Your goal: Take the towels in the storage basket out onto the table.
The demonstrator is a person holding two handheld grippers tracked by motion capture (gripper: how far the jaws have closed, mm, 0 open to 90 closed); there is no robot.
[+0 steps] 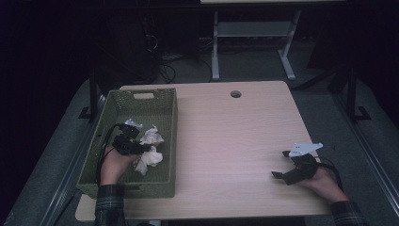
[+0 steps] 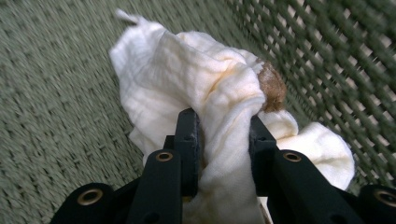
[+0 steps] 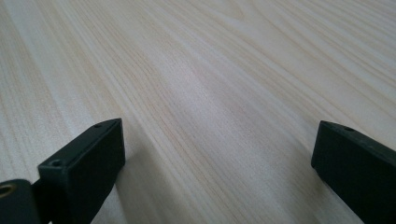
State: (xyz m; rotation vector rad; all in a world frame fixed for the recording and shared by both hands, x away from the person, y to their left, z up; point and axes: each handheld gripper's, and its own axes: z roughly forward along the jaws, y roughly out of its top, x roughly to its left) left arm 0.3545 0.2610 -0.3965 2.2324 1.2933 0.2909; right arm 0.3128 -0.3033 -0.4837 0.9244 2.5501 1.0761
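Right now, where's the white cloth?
The white cloth is inside the green basket at the table's left side in the high view, pinched between the jaws of the left gripper near the basket's right wall.

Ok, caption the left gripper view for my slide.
Left tool pinching a crumpled white cloth with a brown spot, over the green woven basket.

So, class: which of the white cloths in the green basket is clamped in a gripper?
The nearest cloth, pinched by the left gripper; the farther cloths lie free.
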